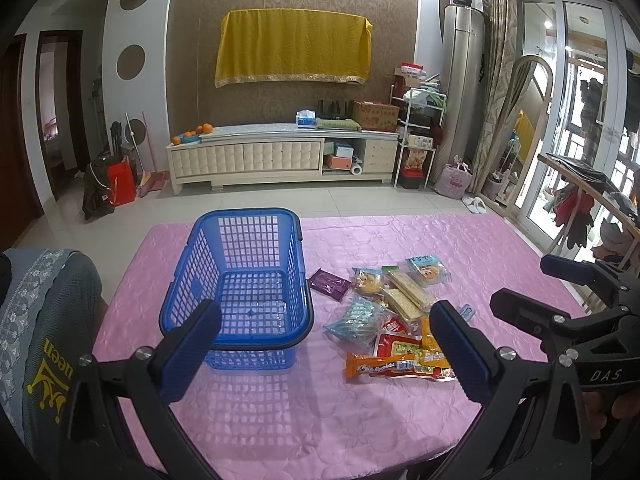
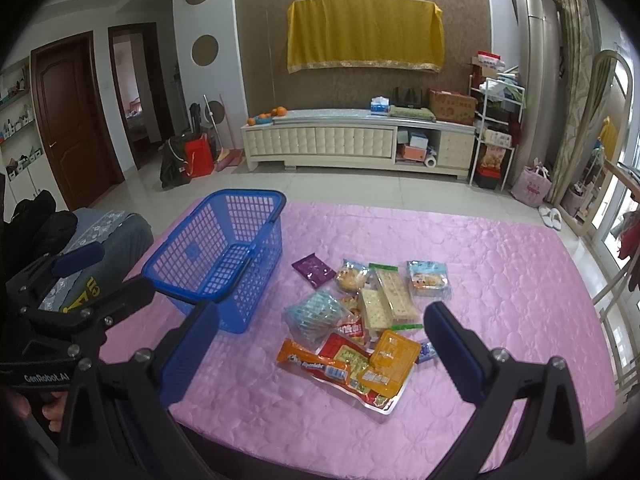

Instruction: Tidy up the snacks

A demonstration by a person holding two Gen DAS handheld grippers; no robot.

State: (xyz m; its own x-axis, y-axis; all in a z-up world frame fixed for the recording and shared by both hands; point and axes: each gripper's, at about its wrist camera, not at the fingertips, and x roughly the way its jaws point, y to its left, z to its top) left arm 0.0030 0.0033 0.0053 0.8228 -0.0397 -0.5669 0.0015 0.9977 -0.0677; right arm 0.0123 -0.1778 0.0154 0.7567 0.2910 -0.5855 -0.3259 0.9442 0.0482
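Left tool: your left tool (image 1: 326,344) hangs released above the near edge of the worktop, its blue pads wide apart and nothing between them; one pad sits in front of the basket's near rim, the other in front of the snack pile.
Right tool: your right tool (image 2: 320,344) is likewise spread wide and empty, hovering near the pile.
Basket: the blue basket (image 1: 240,280) stands upright on the left part of the pink worktop (image 1: 460,248), with nothing inside it and its handle folded down on the rim.
Snacks: the snack pile (image 2: 360,320) lies loose just right of the basket, apart from it.
Nearest packets: an orange bar wrapper (image 2: 312,362) and a red packet (image 2: 344,356) overlap at the front.
Farther packets: a purple sachet (image 2: 313,270) and cracker packs (image 2: 386,300) lie behind.
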